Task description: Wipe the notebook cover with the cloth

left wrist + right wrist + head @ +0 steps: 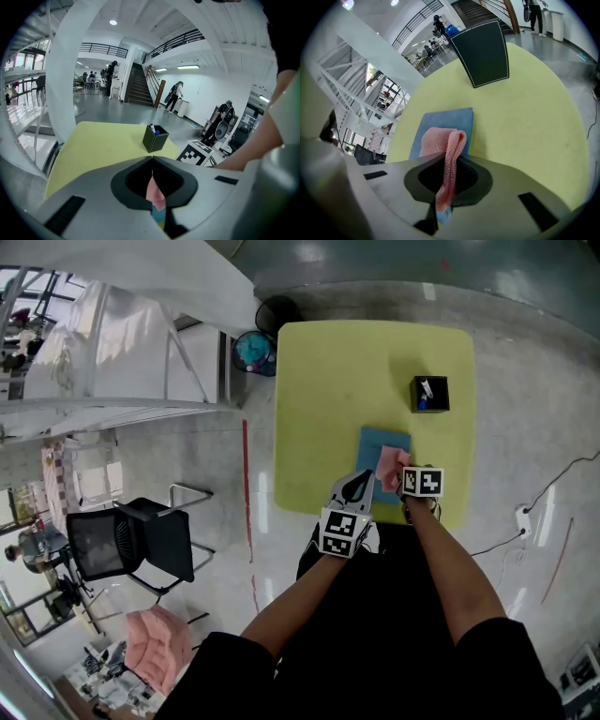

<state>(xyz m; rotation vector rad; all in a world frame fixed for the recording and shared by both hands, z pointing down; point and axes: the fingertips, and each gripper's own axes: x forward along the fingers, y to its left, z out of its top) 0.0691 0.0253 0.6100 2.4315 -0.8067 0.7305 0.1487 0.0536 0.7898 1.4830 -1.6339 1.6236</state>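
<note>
A blue notebook [377, 442] lies near the front edge of the yellow-green table [328, 390]. My right gripper [399, 475] is shut on a pink cloth [391, 463]. In the right gripper view the cloth [438, 139] hangs from between the jaws [453, 157] and drapes onto the notebook [462, 119]. My left gripper [361, 486] sits at the notebook's near left edge, jaws closed tip to tip [152, 159]. Through the slit behind those tips I see a strip of the cloth [153, 190] and the notebook [157, 214].
A black pen holder [431, 393] with pens stands further back on the table, also seen in the left gripper view [154, 138]. On the floor to the left are a black chair [141, 540] and a bin [255, 351]. A cable and power strip [523, 518] lie to the right.
</note>
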